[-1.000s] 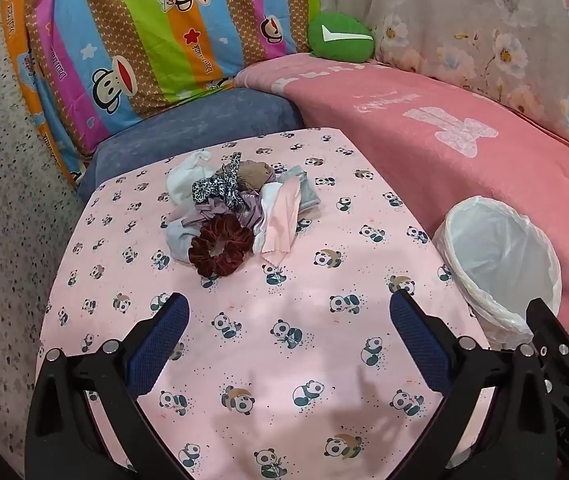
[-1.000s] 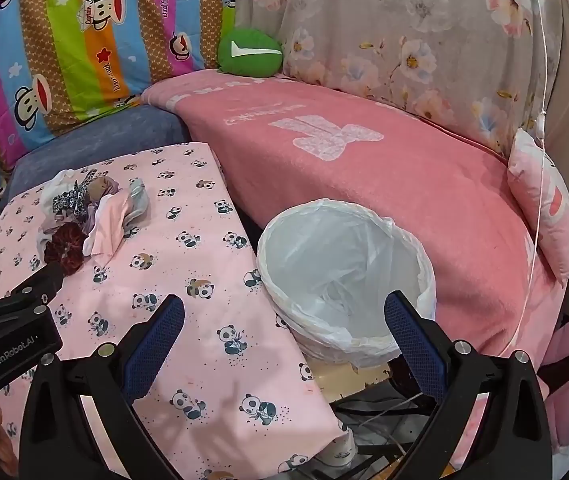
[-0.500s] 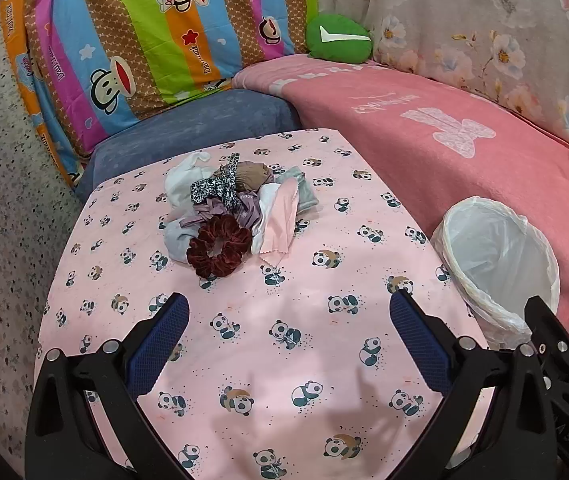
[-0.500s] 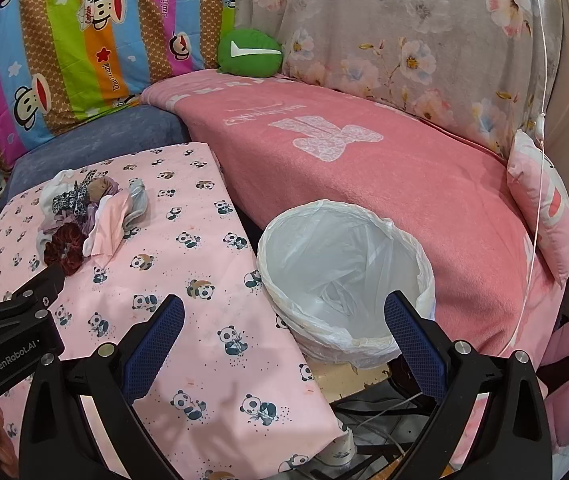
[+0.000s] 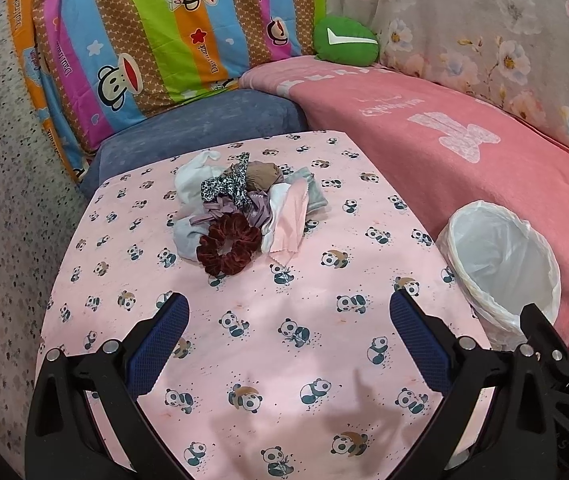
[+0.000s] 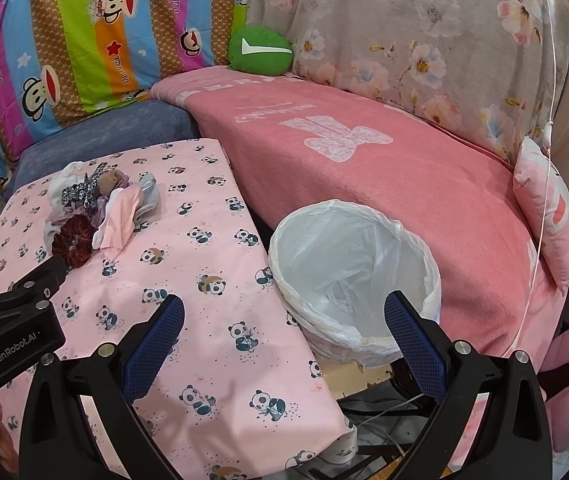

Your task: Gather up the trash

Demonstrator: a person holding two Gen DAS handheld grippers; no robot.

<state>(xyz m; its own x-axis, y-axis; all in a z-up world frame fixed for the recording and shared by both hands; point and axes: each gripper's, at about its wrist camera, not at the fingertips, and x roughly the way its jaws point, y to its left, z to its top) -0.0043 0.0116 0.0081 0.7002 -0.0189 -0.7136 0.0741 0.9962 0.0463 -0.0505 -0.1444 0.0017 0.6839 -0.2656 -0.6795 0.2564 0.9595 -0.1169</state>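
scrunchie (image 5: 228, 249): velvet, plush | bin liner (image 6: 348, 264): thin glossy plastic | tablecloth (image 5: 284, 352): matt cotton

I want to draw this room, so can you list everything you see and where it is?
scrunchie: 1, dark red, front of the pile
leopard-print scrunchie: 1, black and white, top of the pile
pink cloth: 1, pale pink, pile's right side
trash bin: 1, white liner, right of the table
panda tablecloth: 1, pink, covering the table
green cushion: 1, sofa corner
pink blanket: 1, on the sofa
left tool: open, empty
right tool: open, empty
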